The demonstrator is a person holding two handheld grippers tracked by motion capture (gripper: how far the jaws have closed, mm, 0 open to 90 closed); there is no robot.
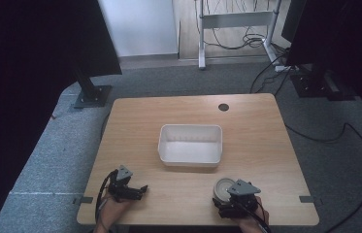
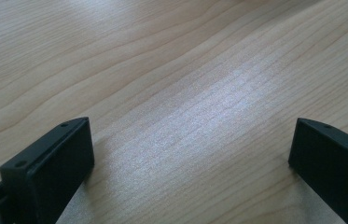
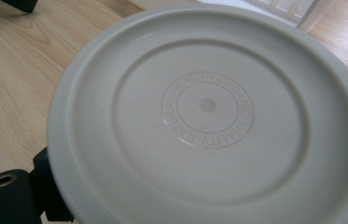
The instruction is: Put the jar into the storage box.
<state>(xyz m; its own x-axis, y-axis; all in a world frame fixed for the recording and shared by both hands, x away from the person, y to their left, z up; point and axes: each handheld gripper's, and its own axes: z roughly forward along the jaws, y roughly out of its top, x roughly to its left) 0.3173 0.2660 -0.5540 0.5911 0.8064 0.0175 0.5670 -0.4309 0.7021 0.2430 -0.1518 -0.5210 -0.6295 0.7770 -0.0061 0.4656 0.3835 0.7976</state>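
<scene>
Right claw (image 1: 228,198) at the grey lid (image 3: 209,116), grip impossible to tell; left claw (image 2: 190,154) wide apart over bare counter (image 1: 266,126). Best kept level toward white bin (image 1: 190,144).

The table (image 2: 185,93) is smooth pale wood with wavy grain, the plate (image 3: 209,121) is matt grey plastic, and the tub (image 1: 190,144) looks like white plastic.
</scene>
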